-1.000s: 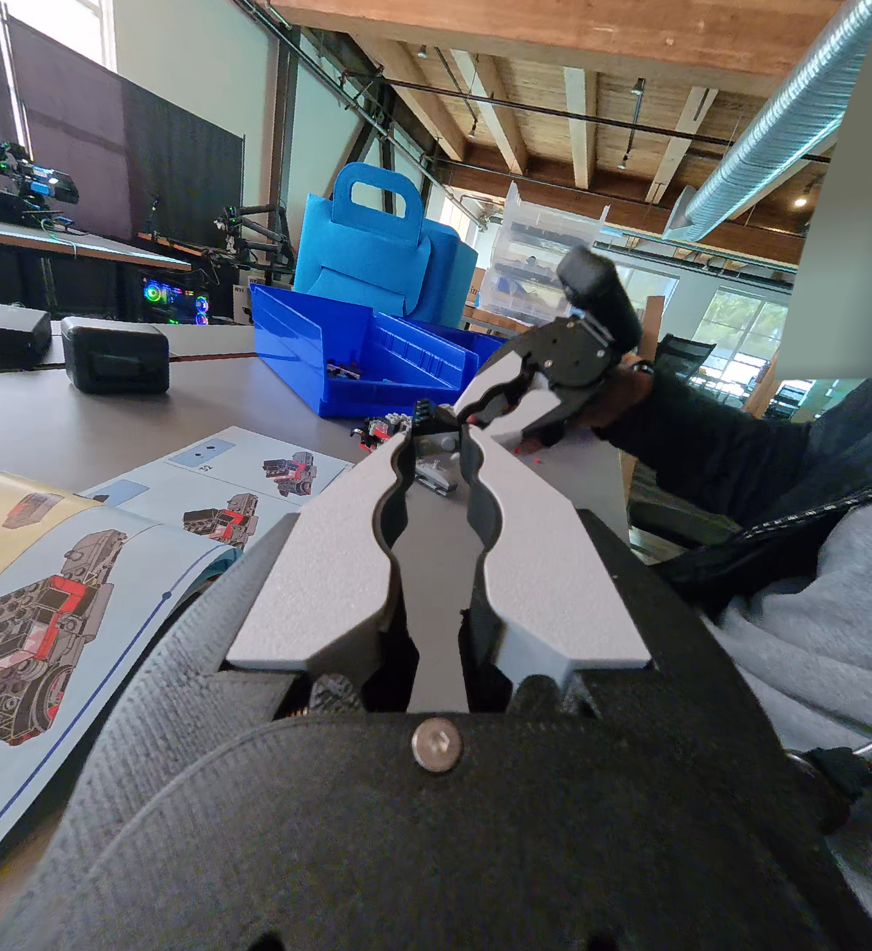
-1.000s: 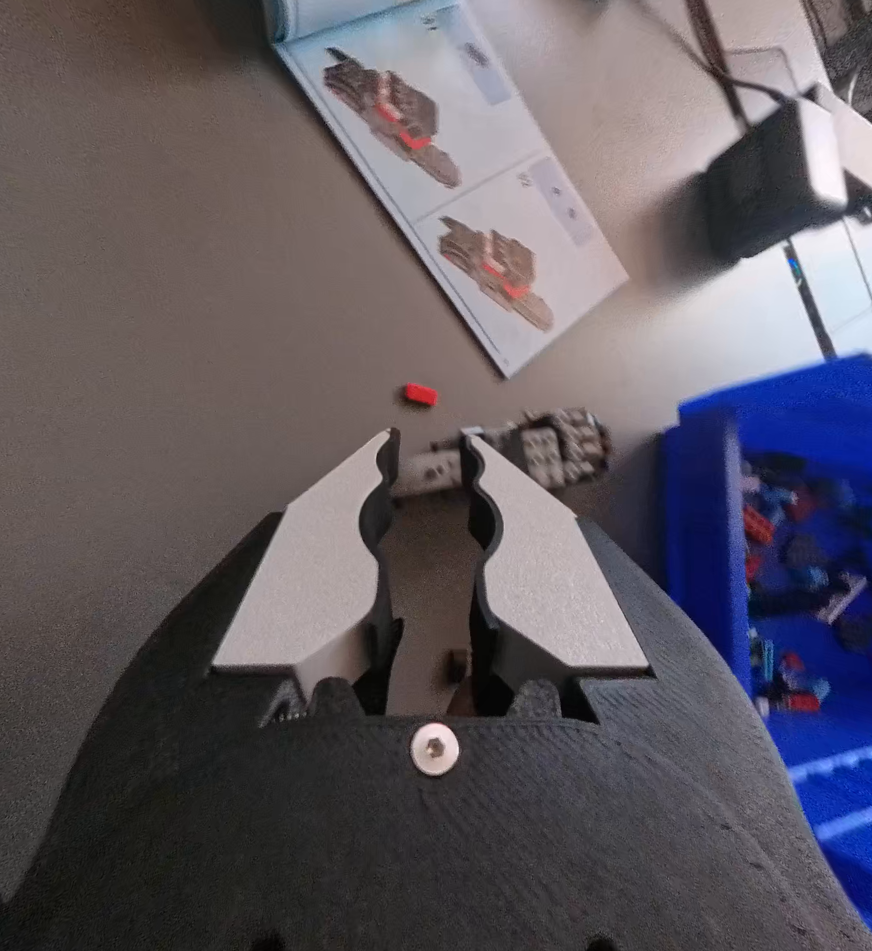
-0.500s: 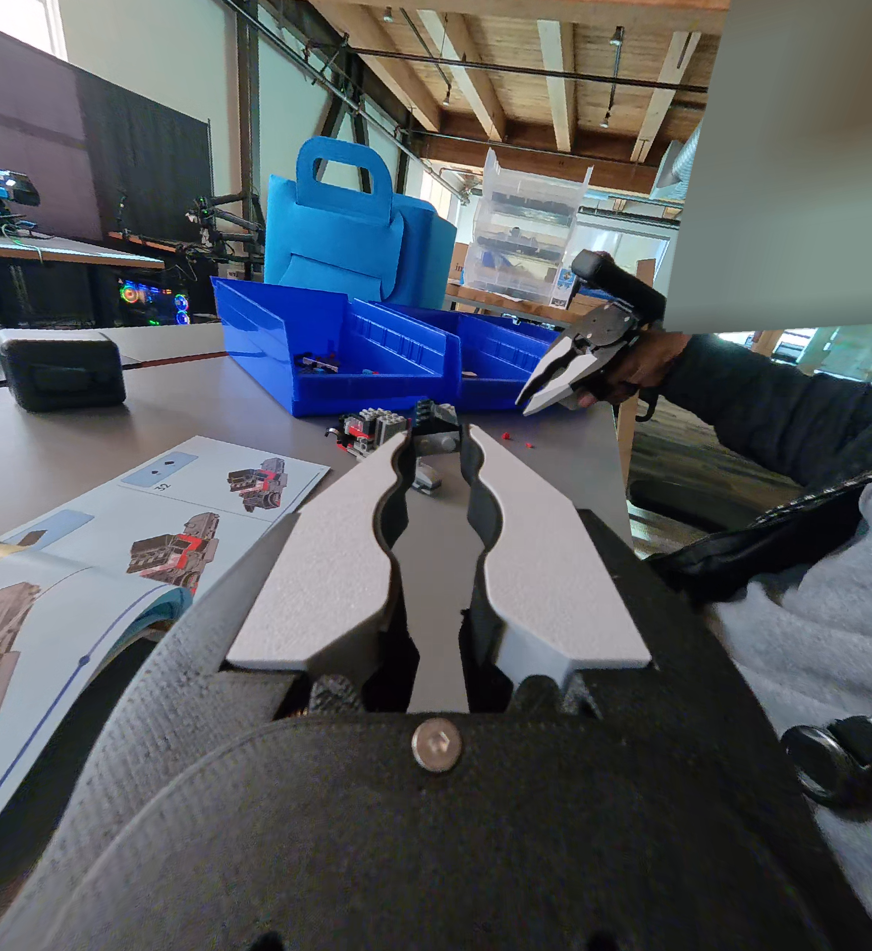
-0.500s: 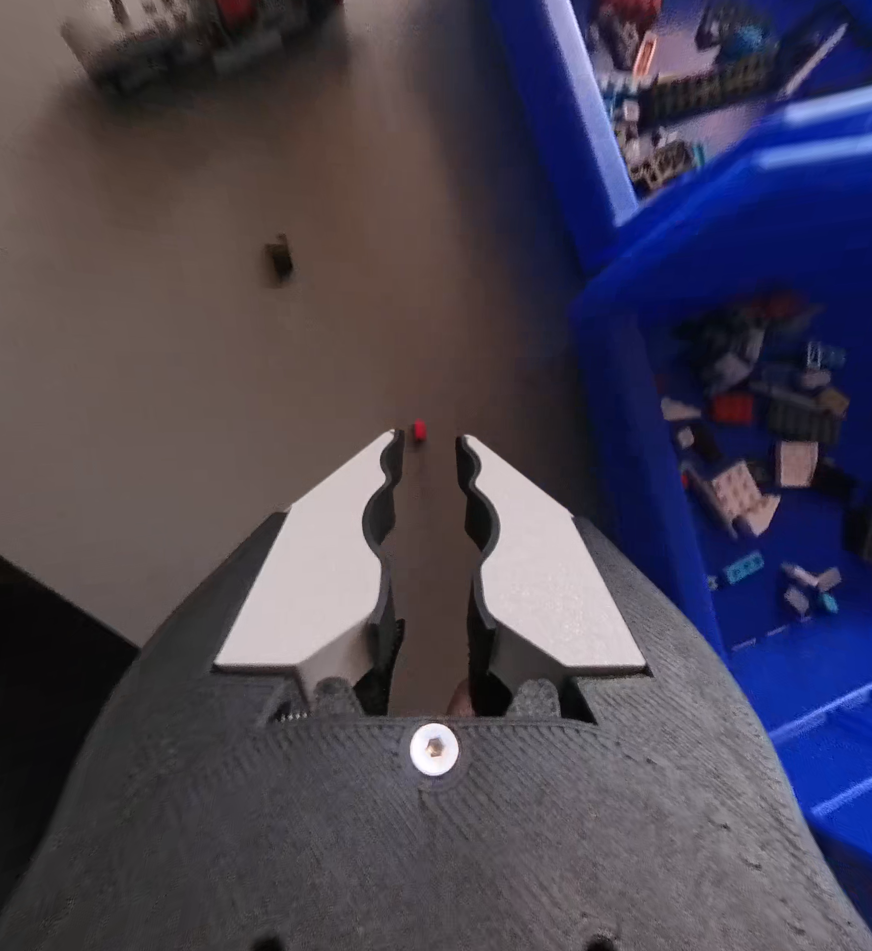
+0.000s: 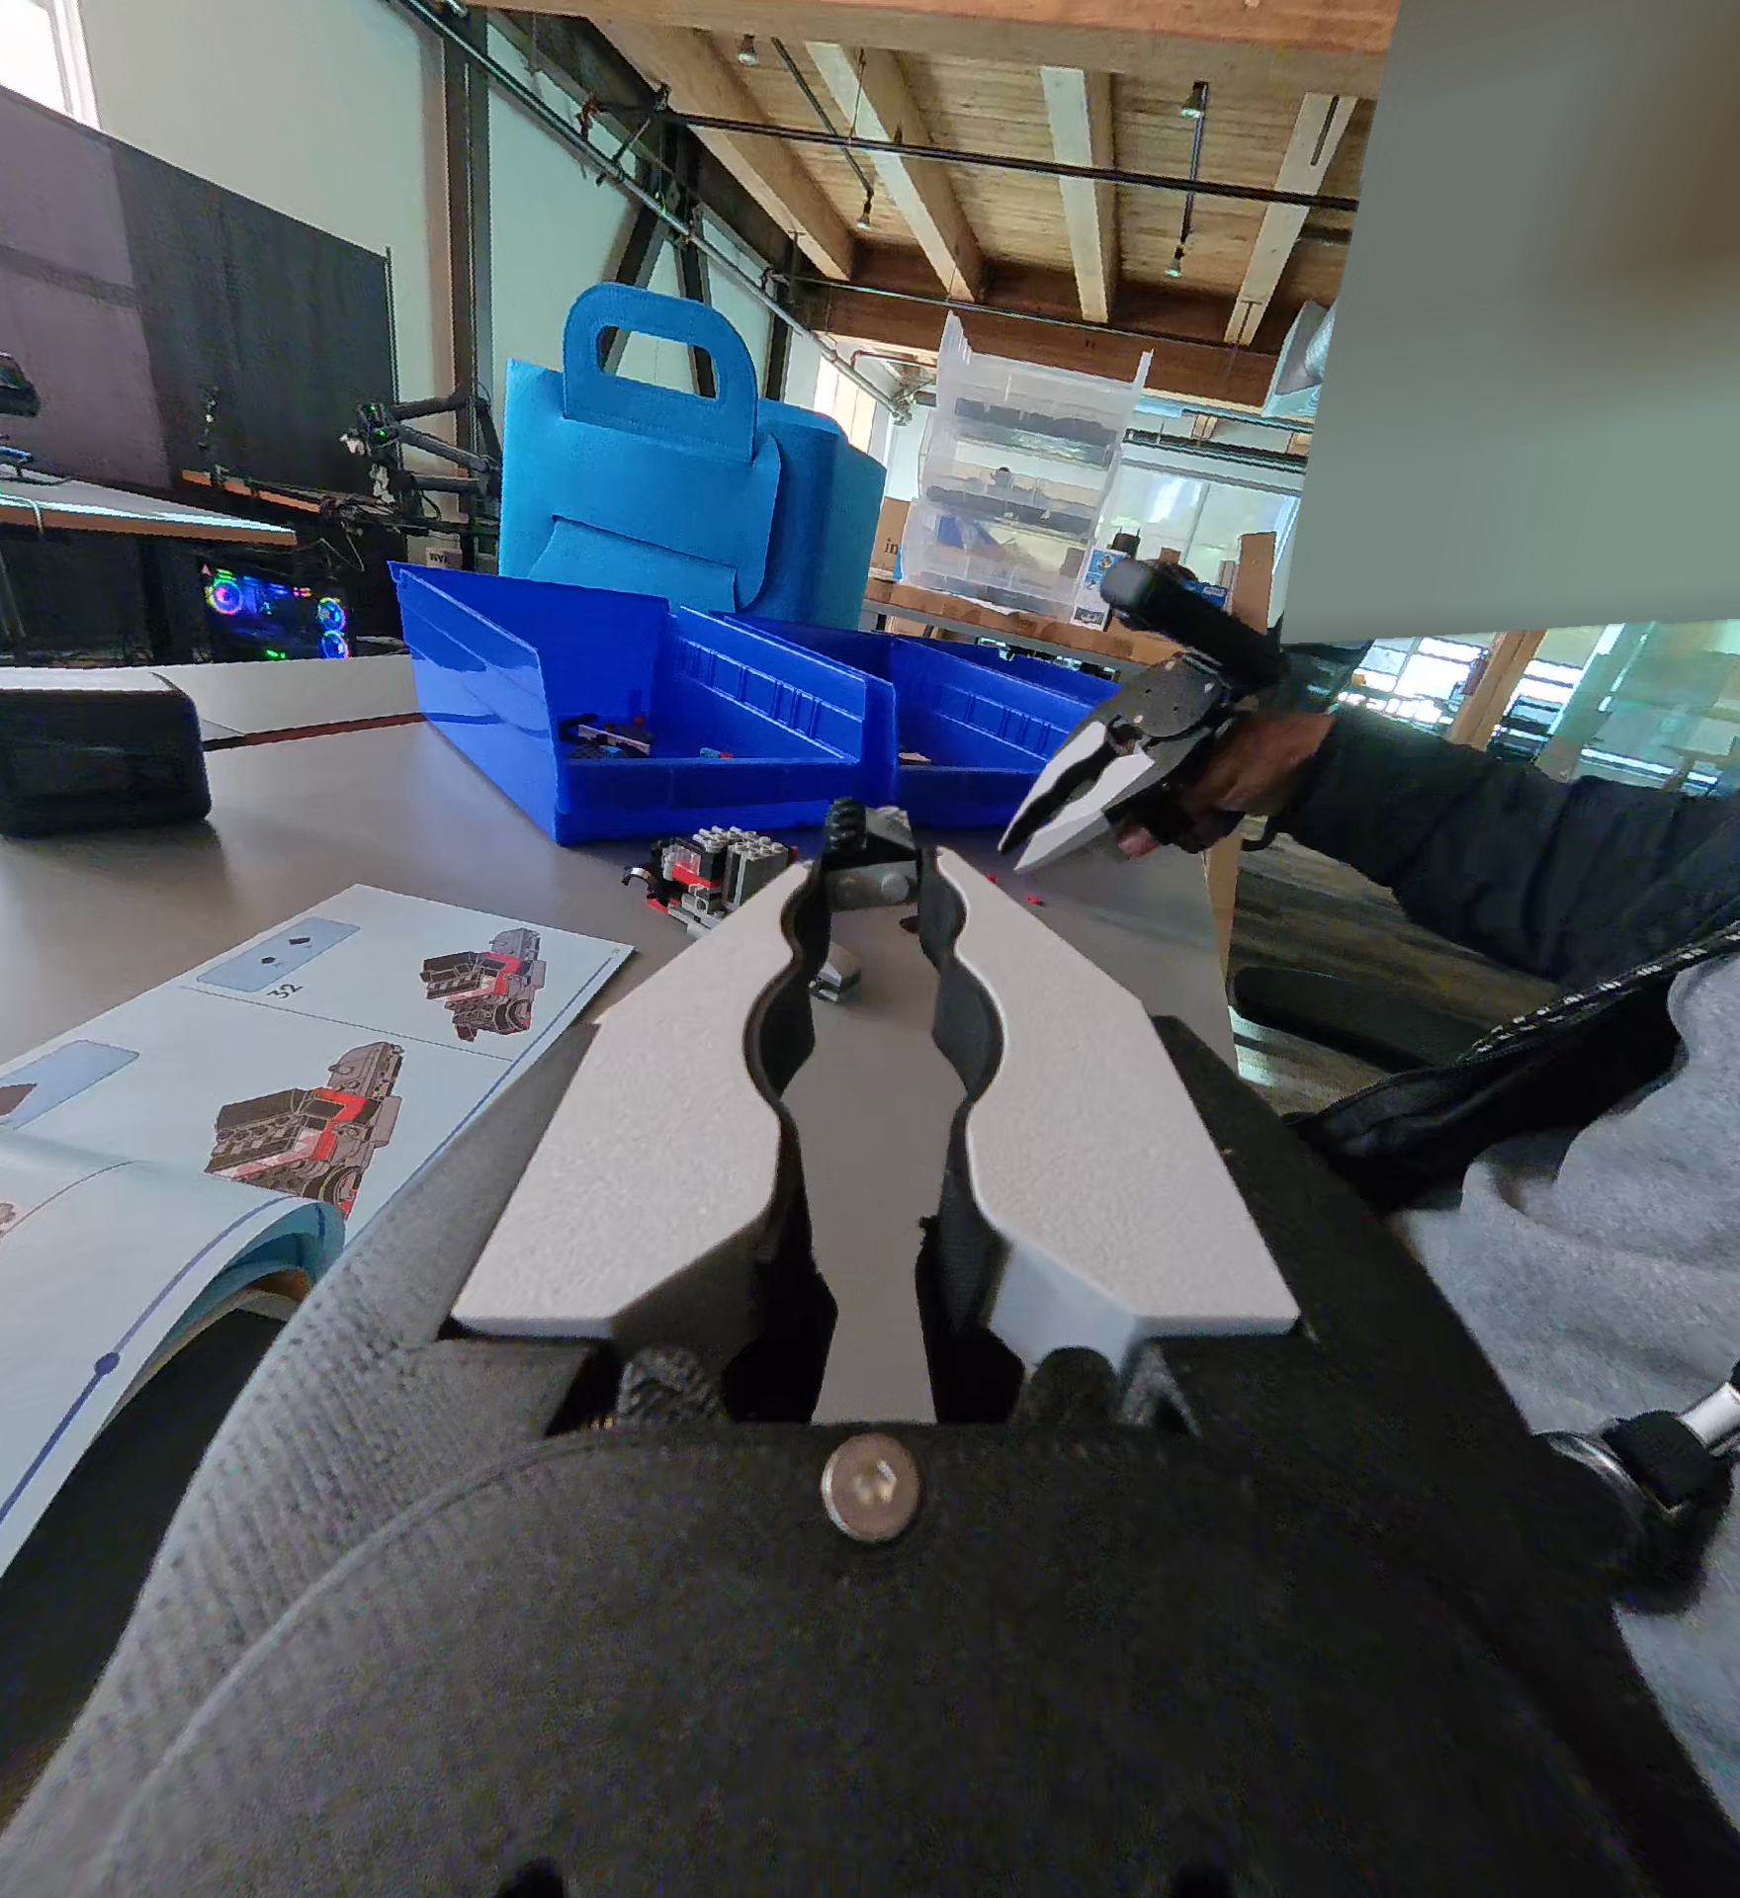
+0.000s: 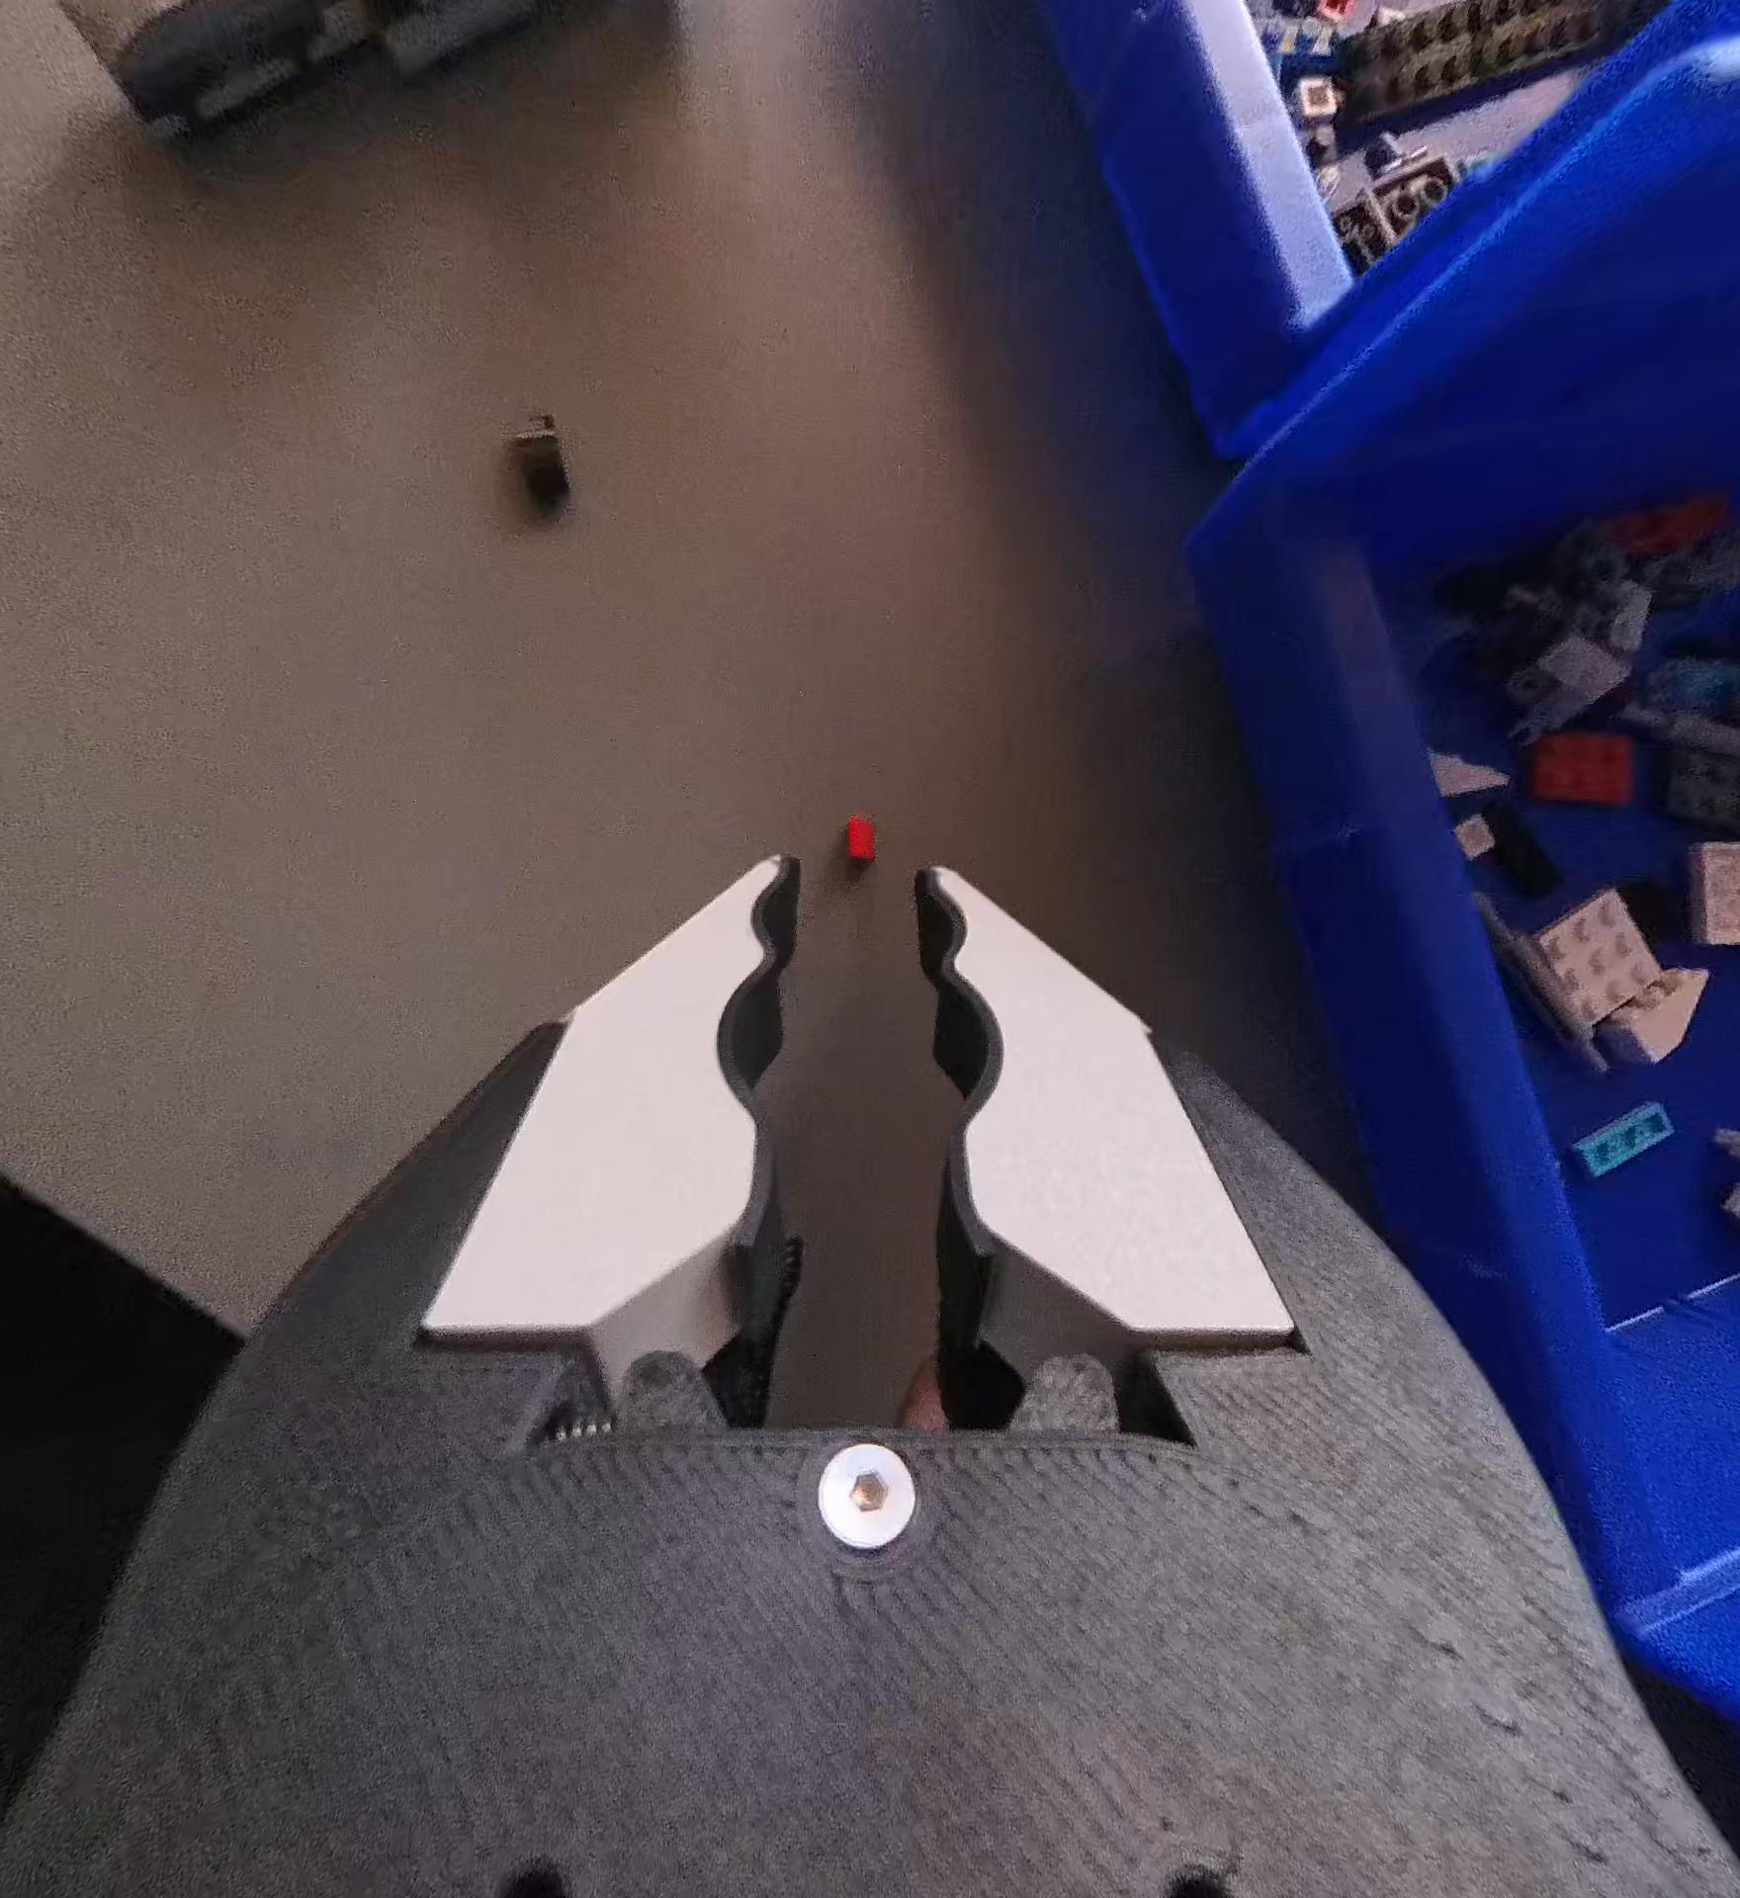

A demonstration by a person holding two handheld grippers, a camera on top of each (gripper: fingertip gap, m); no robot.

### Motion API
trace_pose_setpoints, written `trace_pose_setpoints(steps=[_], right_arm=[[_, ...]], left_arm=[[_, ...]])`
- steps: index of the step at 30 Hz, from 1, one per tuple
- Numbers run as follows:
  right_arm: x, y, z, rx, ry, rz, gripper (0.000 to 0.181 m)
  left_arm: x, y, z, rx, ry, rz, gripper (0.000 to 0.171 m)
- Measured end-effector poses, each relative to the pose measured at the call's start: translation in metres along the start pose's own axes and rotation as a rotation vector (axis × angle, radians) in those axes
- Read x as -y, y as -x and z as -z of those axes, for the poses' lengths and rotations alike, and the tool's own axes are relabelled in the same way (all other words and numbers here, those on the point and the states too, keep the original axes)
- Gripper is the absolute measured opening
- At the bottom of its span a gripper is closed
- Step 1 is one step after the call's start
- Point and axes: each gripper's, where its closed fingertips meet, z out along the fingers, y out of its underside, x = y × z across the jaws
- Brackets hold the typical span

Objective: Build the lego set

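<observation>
Left wrist view: the left hand-held gripper [image 5: 871,885] grips a small dark-grey lego sub-assembly [image 5: 871,868] at its fingertips, beside the blue plastic parts bin [image 5: 640,709].

Right wrist view: the right hand-held gripper [image 6: 856,881], part-open and empty, points at the tiny red lego piece [image 6: 859,837] on the grey tabletop [image 6: 332,616], just beyond its fingertips, left of the bin; this gripper is nearer.

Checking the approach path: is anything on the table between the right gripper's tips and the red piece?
No. In the right wrist view only bare table separates the open right gripper from the red piece.
</observation>
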Motion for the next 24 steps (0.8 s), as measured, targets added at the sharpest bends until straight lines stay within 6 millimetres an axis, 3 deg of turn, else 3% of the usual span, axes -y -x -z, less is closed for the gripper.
trace_pose_setpoints(steps=[4,6,10,13,16,19,21,24], right_arm=[[0.001,0.002,-0.015,-0.018,0.052,0.061,0.019],[0.001,0.003,-0.021,-0.040,0.073,0.099,0.007],[0.018,0.016,-0.022,-0.026,0.031,0.167,0.005],[0.064,0.060,-0.017,0.066,-0.112,0.286,0.005],[0.122,0.130,-0.017,0.215,-0.297,0.418,0.005],[0.168,0.196,-0.028,0.317,-0.451,0.572,0.005],[0.186,0.227,-0.041,0.331,-0.519,0.688,0.005],[0.196,0.246,-0.069,0.292,-0.485,0.800,0.005]], left_arm=[[0.000,0.000,0.001,-0.003,-0.002,0.001,0.017],[0.001,0.000,0.001,-0.003,-0.005,0.002,0.017],[0.002,0.001,0.003,-0.005,-0.013,0.008,0.017],[0.002,0.001,0.003,-0.007,-0.015,0.013,0.017],[0.002,0.002,0.005,-0.003,-0.007,0.001,0.017],[0.001,0.000,0.008,-0.008,0.001,-0.031,0.017],[0.000,-0.002,0.012,-0.006,0.018,-0.078,0.017],[0.000,-0.001,0.020,0.008,0.026,-0.111,0.017]])
